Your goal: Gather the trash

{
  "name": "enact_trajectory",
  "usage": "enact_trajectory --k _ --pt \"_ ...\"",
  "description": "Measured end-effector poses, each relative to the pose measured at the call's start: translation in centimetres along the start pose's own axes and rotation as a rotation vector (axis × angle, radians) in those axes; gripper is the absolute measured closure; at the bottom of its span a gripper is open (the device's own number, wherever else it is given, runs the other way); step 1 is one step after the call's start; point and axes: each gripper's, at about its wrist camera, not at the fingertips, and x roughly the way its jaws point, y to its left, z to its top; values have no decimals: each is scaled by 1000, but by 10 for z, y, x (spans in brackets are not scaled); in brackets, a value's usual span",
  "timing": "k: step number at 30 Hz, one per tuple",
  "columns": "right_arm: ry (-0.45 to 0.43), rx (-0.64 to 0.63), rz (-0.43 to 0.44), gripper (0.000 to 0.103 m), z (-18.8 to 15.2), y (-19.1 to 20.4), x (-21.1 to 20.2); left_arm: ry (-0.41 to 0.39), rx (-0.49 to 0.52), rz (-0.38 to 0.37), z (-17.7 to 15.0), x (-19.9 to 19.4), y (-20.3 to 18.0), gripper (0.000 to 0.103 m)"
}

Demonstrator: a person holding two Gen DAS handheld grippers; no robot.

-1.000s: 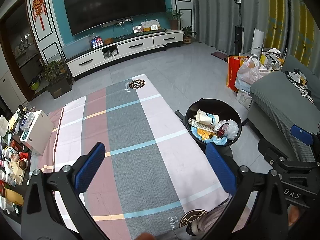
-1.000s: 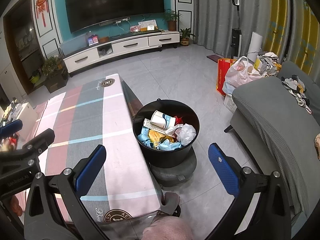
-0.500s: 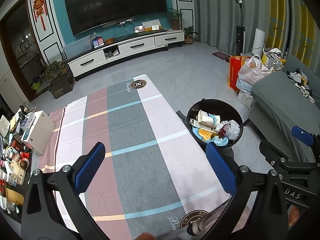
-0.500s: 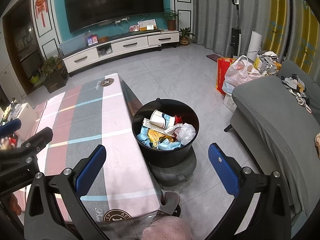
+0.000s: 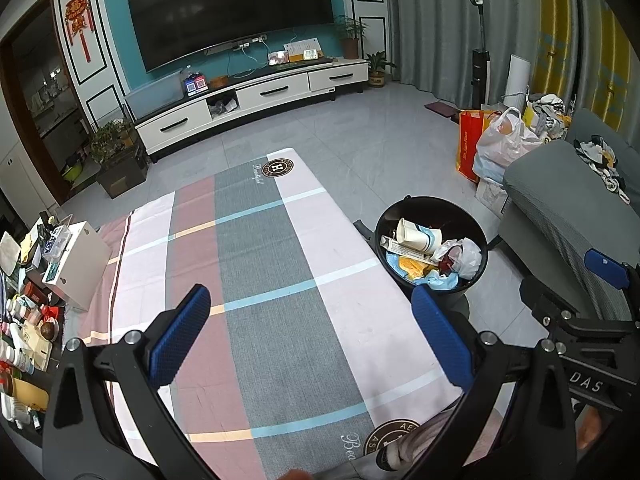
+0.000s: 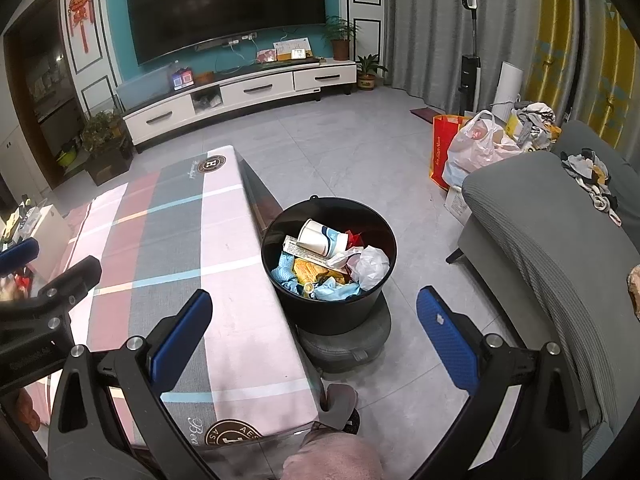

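A black round bin [image 5: 476, 222] [image 6: 280, 236] stands on the floor at the table's right side, on a grey cushion [image 6: 348, 350]. It holds a paper cup [image 6: 320, 238], a white crumpled bag [image 6: 372, 266], blue and yellow wrappers. My left gripper [image 5: 308, 328] hangs open over the striped tablecloth [image 5: 260, 264] with nothing between its blue pads. My right gripper [image 6: 316, 330] is open too, held above the bin's near edge and the table's right rim, holding nothing.
A grey sofa [image 6: 560, 240] stands right of the bin. Shopping bags [image 6: 472, 148] sit on the floor behind it. A white box [image 5: 76, 264] and several small bottles crowd the table's left edge. A TV cabinet [image 5: 248, 100] lines the far wall. A knee [image 6: 332, 456] shows below.
Both views shift very slightly; the grippers stay open and almost still. Nothing was picked up or dropped.
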Motion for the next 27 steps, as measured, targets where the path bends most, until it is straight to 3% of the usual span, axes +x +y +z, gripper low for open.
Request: enact_trajectory --k 27 --pt "1 -1 -1 3 0 0 0 9 -31 6 3 6 6 3"
